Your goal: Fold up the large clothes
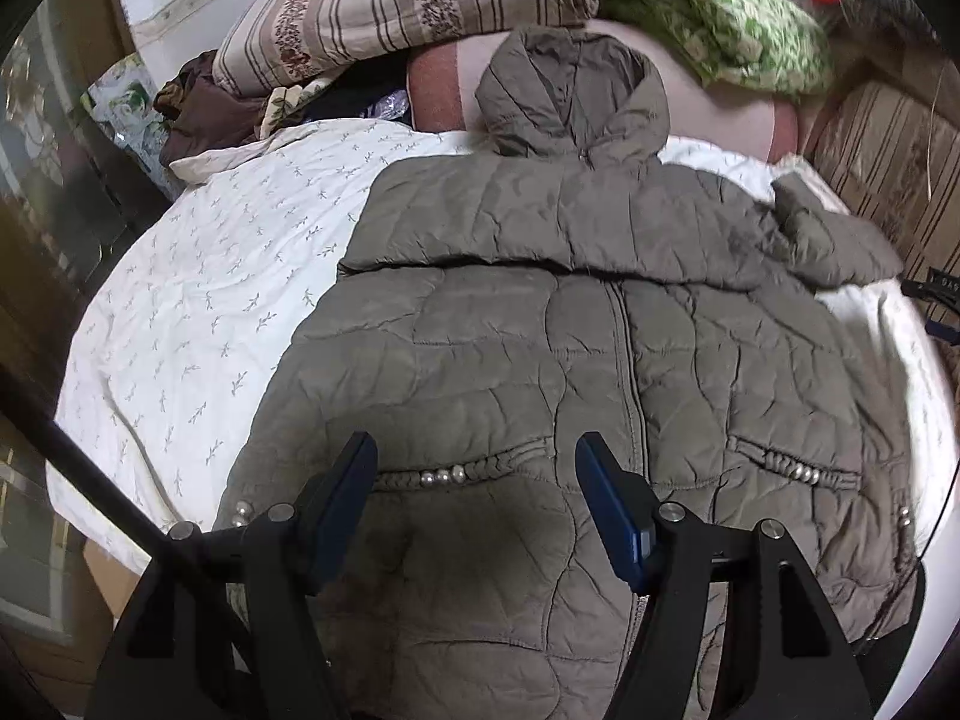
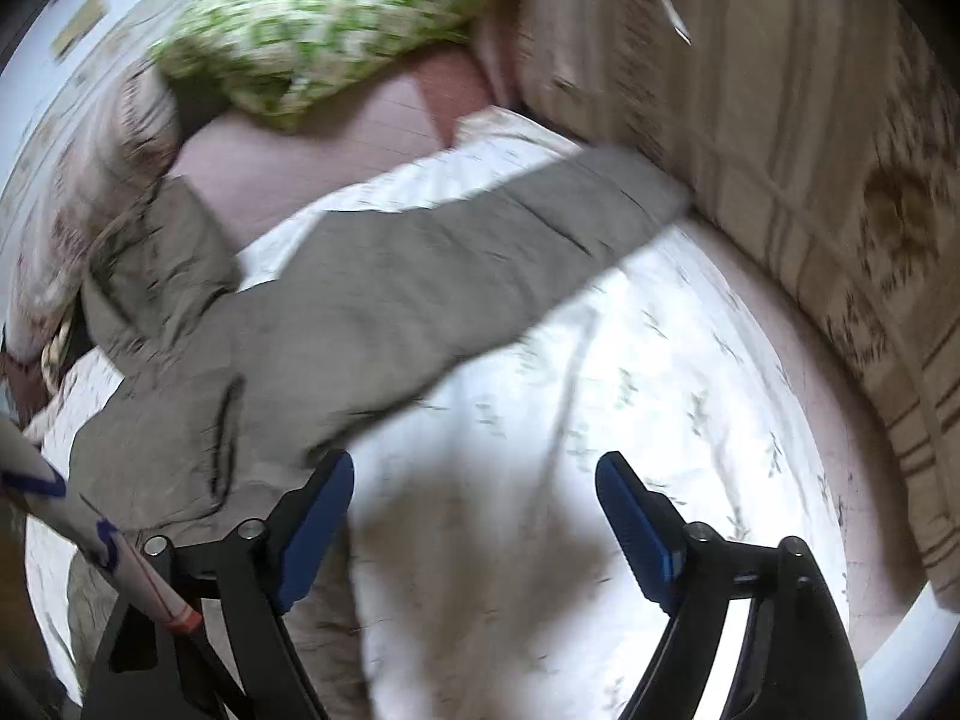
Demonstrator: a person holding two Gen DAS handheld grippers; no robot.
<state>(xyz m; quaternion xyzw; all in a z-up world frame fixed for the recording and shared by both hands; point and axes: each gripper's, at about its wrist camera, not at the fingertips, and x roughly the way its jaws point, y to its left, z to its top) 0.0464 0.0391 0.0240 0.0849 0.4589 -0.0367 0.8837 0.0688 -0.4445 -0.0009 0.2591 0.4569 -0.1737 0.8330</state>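
Left gripper (image 1: 477,468) spread wide and empty, poised over the lower front of the quilted jacket (image 1: 600,348) laid flat on the bedsheet (image 1: 198,300); puffy, soft, probably slippery, best pinched at the hem. Right gripper (image 2: 474,498) likewise agape, holding nothing, above bare sheet, sleeve (image 2: 480,240) ahead and leftward; blurred view, cuff likely the surest pinch.

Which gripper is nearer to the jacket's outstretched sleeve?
Right. The right gripper, open, hovers over the white sheet just below the sleeve. The left gripper, also open, hovers over the jacket near its hem, far from that sleeve.
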